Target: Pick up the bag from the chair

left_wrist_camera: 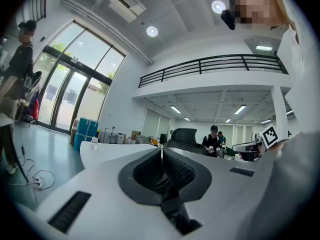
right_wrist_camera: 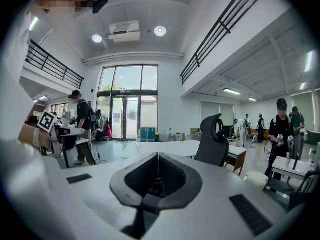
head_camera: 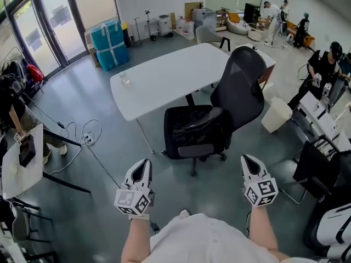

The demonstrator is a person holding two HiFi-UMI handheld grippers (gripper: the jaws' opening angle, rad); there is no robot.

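Both claws are closed tight and empty. The left gripper (head_camera: 145,165) and right gripper (head_camera: 248,160) are low in the frame, well apart from the bag (head_camera: 194,129). If they do not open, they may only push it, and the chair (head_camera: 241,84) might roll away. The bag is black and floppy and lies on the seat, mid-frame.

White table (head_camera: 159,75) mid-room, small clear bottle (head_camera: 125,80) near its left end. Teal wrapped boxes (head_camera: 111,45) stacked by glass doors (head_camera: 52,29). White cables (head_camera: 88,135) looped on grey floor (head_camera: 104,212). Small white desk (head_camera: 30,174) at left, dark device (head_camera: 26,149) on it. Person in black (head_camera: 321,70) at right, white bin (head_camera: 276,115) near.
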